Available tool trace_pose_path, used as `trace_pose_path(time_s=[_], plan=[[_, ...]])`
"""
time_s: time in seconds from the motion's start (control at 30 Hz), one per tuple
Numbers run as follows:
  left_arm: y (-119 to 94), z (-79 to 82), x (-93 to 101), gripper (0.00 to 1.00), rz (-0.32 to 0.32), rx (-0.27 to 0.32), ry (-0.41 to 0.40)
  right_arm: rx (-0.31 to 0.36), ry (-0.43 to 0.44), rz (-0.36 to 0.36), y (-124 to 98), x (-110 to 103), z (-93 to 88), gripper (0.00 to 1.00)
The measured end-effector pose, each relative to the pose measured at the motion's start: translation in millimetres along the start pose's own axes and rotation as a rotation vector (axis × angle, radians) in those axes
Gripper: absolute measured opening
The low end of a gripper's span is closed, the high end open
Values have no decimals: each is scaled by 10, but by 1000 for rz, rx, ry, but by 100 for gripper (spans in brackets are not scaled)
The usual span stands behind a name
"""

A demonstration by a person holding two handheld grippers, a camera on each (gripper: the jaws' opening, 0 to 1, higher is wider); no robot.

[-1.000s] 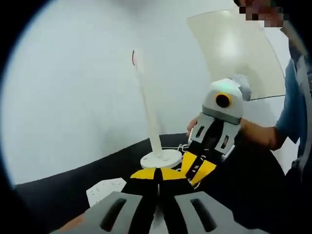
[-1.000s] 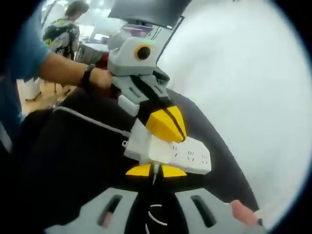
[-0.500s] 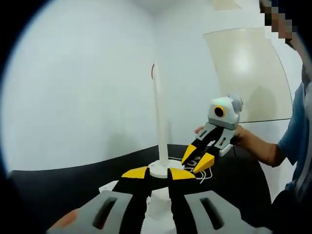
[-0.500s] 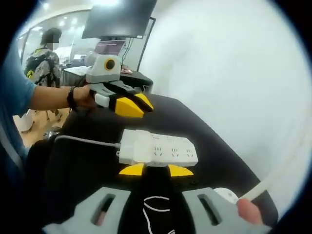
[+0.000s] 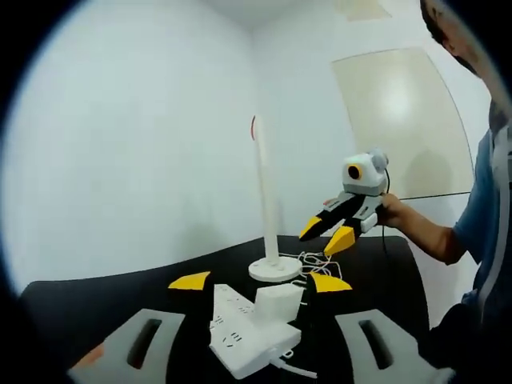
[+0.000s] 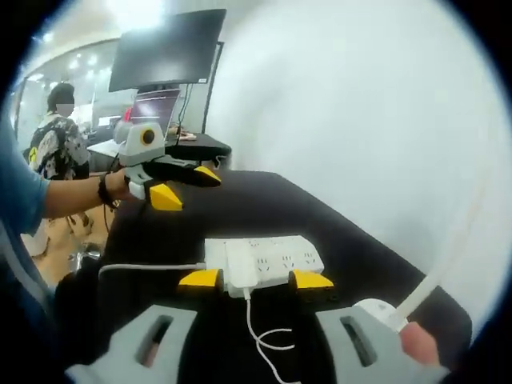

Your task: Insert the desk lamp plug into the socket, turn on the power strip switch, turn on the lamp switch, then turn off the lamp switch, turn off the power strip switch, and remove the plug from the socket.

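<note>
From the left gripper view, the left gripper (image 5: pixel 260 282) is wide open and holds nothing; the power strip (image 5: pixel 250 328) lies at 6 o'clock, the desk lamp (image 5: pixel 268 208) stands beyond. The right gripper (image 5: pixel 328 232) at 2 o'clock is open, empty.

From the right gripper view, the plug (image 6: pixel 239 272) sits in the strip between its spread jaws.

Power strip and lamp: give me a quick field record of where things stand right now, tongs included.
plug: white adapter seated in power strip
power strip: flat on black table
cord: thin white cord runs from the adapter toward the right tongs
lamp: lamp upright, base on the table beyond the strip
lamp light: cannot tell
left tongs: open, holding nothing
right tongs: open, holding nothing
</note>
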State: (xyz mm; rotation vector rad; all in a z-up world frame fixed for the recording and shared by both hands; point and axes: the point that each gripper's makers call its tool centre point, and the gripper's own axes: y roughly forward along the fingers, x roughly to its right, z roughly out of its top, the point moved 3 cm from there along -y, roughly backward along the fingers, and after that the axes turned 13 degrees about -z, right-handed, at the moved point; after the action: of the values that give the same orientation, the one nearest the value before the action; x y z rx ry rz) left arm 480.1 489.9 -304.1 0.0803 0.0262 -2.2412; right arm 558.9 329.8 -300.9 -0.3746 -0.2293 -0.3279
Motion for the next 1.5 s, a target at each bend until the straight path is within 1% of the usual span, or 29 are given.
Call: trace_pose_path(time_s=[0.1,0.13,0.17,0.2,0.3,0.33,0.43,0.5,0.63,0.8,0.93,1.0,1.07,1.23,1.4,1.47,1.5], plan=[[-101,-13,-25,48,15,1,2,5,13,-31,-27,17,11,37],[-133,-13,-21,49,19,2,4,32,21,-66,-37,54,44,37],[-159,-20,-20,50,20,5,4,43,23,-83,-57,67,55,37],[-183,-25,-18,51,21,7,4,39,32,-89,-76,62,46,37],[-276,-48,-27,53,27,5,9,54,75,-117,-129,69,61,38],[-292,-55,-29,54,27,4,9,57,93,-126,-142,69,61,40],[-356,-92,-23,57,24,5,3,53,108,-143,-164,46,34,45],[-394,-119,-12,60,19,5,-1,53,116,-150,-177,7,11,45],[-435,-189,24,69,-10,2,-5,55,147,-156,-185,-25,-38,49],[-463,-284,69,79,-45,-5,-11,53,175,-164,-193,-129,-90,53],[-502,-376,89,86,-68,-7,-36,55,186,-164,-196,-197,-104,55],[-512,-388,152,89,-79,1,-47,59,196,-165,-189,-227,-112,56],[-525,-401,183,89,-89,7,-60,64,215,-167,-175,-238,-131,59],[-529,-503,98,89,-92,2,-78,82,241,-182,-148,-229,-164,71],[-539,-590,31,89,-95,14,-98,100,273,-184,-171,-239,-189,73],[-540,-637,-5,89,-88,20,-114,112,284,-192,-169,-235,-189,76],[-544,-685,-40,89,-74,14,-137,118,288,-198,-169,-228,-189,80]])
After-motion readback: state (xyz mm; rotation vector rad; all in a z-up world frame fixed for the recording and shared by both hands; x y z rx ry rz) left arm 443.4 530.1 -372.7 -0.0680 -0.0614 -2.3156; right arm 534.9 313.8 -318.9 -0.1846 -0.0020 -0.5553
